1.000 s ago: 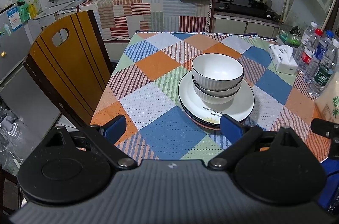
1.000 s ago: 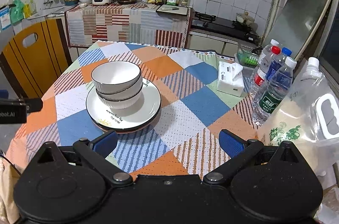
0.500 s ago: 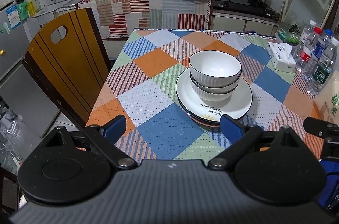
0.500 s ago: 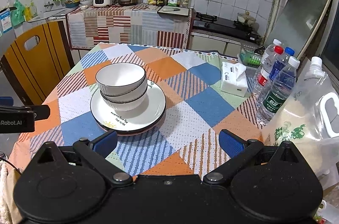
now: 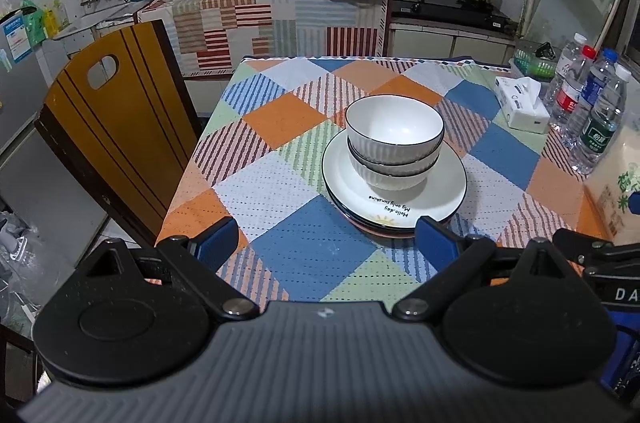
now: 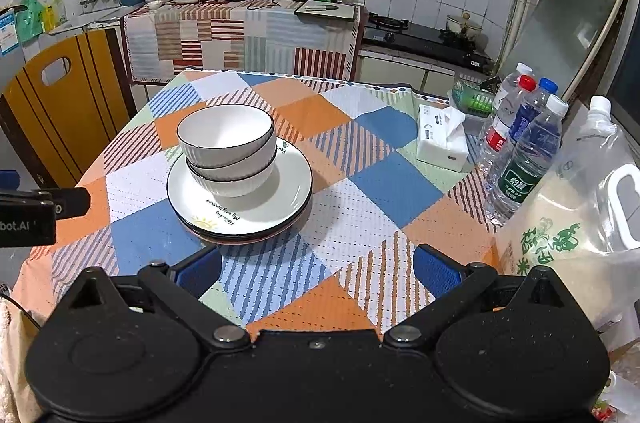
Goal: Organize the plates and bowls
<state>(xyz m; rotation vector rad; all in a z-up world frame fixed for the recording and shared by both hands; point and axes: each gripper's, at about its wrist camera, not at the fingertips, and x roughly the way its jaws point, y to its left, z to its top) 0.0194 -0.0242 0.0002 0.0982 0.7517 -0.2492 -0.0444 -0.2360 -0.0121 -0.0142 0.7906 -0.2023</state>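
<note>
Two white ribbed bowls point(image 5: 394, 139) with dark rims are nested on a stack of white plates point(image 5: 440, 197) in the middle of the checked tablecloth. They also show in the right wrist view, the bowls point(image 6: 228, 151) on the plates point(image 6: 288, 187). My left gripper point(image 5: 326, 245) is open and empty, held back over the table's near edge, short of the stack. My right gripper point(image 6: 318, 271) is open and empty, near the front edge, right of the stack.
A yellow wooden chair point(image 5: 112, 127) stands at the table's left side. A tissue box point(image 6: 440, 139), three water bottles point(image 6: 524, 151) and a large clear bag point(image 6: 580, 223) sit along the right edge. A kitchen counter lies behind.
Both grippers have drawn back and up a little from the stack. The bowls and plates have not moved.
</note>
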